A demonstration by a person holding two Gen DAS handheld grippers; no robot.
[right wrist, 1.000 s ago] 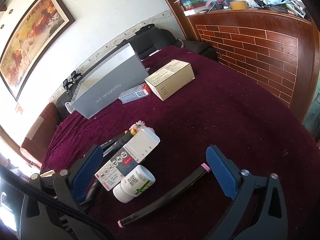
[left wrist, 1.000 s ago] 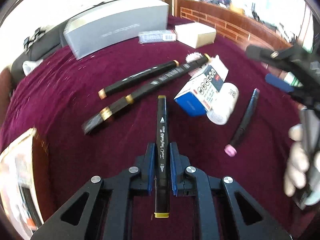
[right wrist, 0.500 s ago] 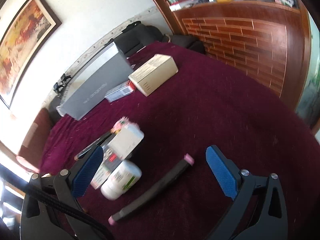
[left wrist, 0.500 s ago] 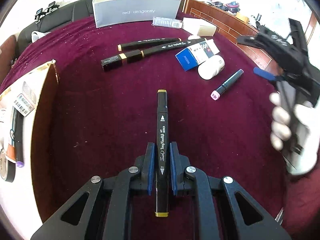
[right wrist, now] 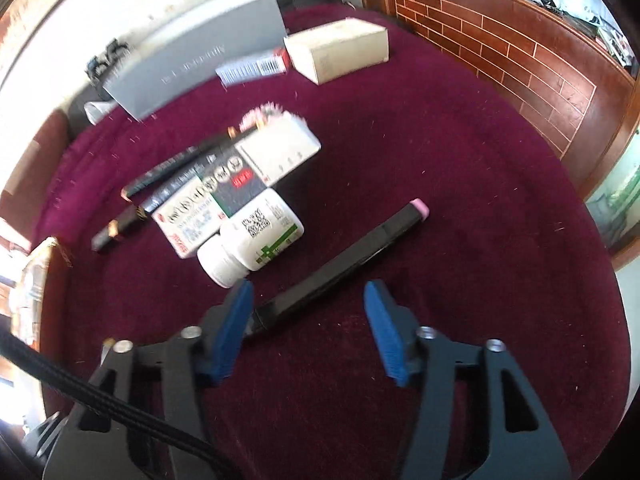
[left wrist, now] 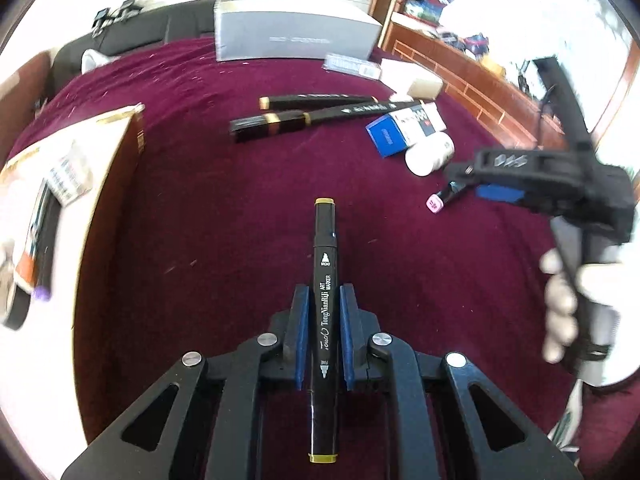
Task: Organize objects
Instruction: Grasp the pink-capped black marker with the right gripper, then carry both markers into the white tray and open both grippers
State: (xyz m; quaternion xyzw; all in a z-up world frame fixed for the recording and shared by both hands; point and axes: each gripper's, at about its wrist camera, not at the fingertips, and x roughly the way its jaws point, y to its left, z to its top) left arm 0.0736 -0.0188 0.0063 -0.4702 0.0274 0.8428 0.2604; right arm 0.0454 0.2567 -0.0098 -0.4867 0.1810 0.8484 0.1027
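Note:
My left gripper [left wrist: 323, 292] is shut on a black art marker with olive-yellow ends [left wrist: 325, 240], held lengthwise above the maroon cloth. The right gripper [right wrist: 307, 292] hangs low over a black marker with pink ends [right wrist: 352, 252]. Its jaws are closing; the marker's lower end lies between them, close to the left blue pad [right wrist: 232, 328], and neither pad presses on it. In the left wrist view the right gripper [left wrist: 496, 192] is blurred above that marker's pink end [left wrist: 434, 203], held by a white-gloved hand [left wrist: 560, 304].
Two black markers [left wrist: 320, 114] lie beside a blue-and-white medicine box [left wrist: 404, 128] and a white bottle [left wrist: 430, 154]. An open box with items inside [left wrist: 120, 152] sits at the left. A grey box [left wrist: 292, 36] and a beige carton [right wrist: 340, 50] stand at the back.
The left gripper carried its marker away from the pile, toward the open box at the left. The right gripper came down over the pink-ended marker and its jaws narrowed.

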